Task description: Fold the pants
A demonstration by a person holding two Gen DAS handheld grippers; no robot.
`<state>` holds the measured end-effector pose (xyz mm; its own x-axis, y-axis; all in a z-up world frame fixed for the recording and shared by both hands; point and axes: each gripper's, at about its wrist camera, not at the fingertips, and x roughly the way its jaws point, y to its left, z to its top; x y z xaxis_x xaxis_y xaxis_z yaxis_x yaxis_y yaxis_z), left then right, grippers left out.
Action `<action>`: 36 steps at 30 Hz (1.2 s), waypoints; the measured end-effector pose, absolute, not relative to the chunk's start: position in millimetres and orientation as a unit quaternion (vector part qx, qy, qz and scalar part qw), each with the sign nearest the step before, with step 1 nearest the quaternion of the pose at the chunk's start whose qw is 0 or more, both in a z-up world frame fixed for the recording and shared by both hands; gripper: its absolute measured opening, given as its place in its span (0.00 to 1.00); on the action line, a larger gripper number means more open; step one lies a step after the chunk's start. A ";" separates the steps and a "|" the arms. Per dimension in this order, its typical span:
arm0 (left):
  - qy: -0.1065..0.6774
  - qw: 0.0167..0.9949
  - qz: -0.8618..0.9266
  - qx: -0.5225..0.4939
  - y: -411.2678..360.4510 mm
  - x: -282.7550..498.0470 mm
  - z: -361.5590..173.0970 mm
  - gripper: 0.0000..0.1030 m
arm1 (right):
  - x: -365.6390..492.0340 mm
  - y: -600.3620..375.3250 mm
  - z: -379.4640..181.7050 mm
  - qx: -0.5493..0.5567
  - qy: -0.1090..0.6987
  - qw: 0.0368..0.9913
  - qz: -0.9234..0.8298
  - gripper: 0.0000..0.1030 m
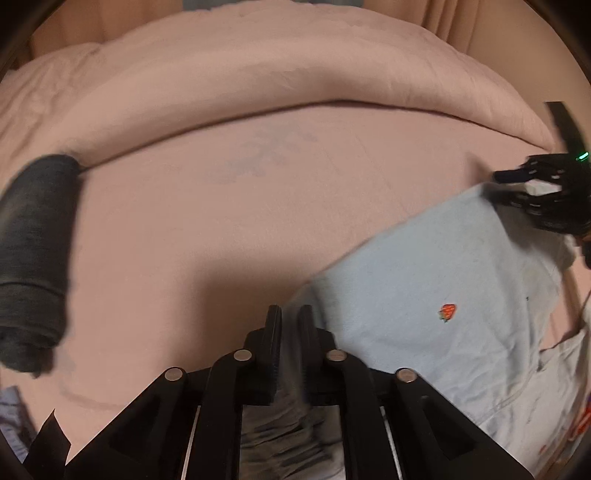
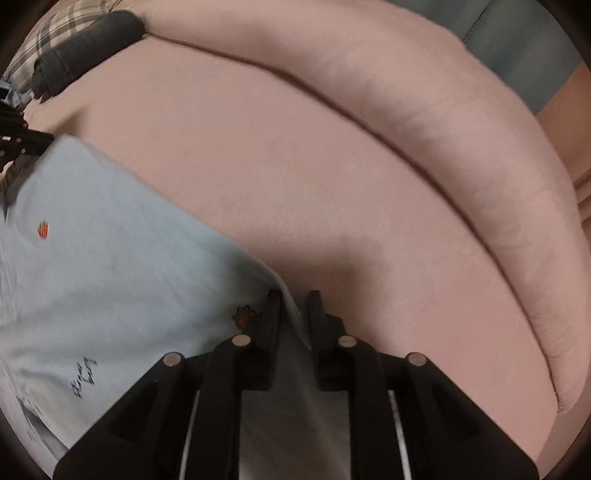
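Observation:
Light blue pants [image 1: 424,280] with small strawberry prints lie flat on the pink bed sheet [image 1: 221,221]. In the left wrist view my left gripper [image 1: 290,317] is shut on the near corner edge of the pants, with cloth pinched between its black fingers. My right gripper [image 2: 294,301] grips the other corner of the same edge of the pants [image 2: 110,258], a fold of cloth running between its fingers. The right gripper [image 1: 513,186] also shows at the far right of the left wrist view, and the left gripper [image 2: 22,144] at the left rim of the right wrist view.
A dark grey rolled garment [image 1: 33,240] lies at the left of the bed, also seen as the dark roll [image 2: 85,48] near plaid cloth [image 2: 62,26]. A thick pink duvet [image 1: 258,74] is bunched along the far side. Bare sheet stretches ahead of both grippers.

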<state>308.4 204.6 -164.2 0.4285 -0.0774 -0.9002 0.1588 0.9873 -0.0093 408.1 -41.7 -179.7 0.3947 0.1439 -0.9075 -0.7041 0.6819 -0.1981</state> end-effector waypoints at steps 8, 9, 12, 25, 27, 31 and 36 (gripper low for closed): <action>0.529 0.843 -0.059 0.077 207.9 299.2 -177.8 0.12 | 397.8 -163.7 -138.2 -0.181 0.493 0.820 0.226 0.50; 0.528 0.843 -0.059 0.081 205.0 301.4 -179.1 0.12 | 392.7 -181.1 -153.4 -0.214 0.514 0.809 0.186 0.50; 0.537 0.838 -0.050 0.082 207.0 311.8 -177.3 0.25 | 389.8 -222.4 -181.9 -0.275 0.541 0.788 0.105 0.63; 0.600 0.789 -0.119 0.057 218.2 347.5 -190.6 0.50 | 400.6 -107.4 -161.8 -0.253 0.501 0.778 0.282 0.58; 0.608 0.780 -0.129 0.069 216.9 351.4 -196.7 0.50 | 408.8 -83.7 -174.9 -0.272 0.513 0.761 0.289 0.58; 0.598 0.789 -0.115 0.085 212.2 365.2 -198.5 0.53 | 418.6 -61.2 -194.5 -0.299 0.525 0.741 0.293 0.56; 0.597 0.784 -0.140 0.096 198.2 368.5 -198.6 0.53 | 428.8 -57.7 -193.7 -0.287 0.534 0.740 0.290 0.56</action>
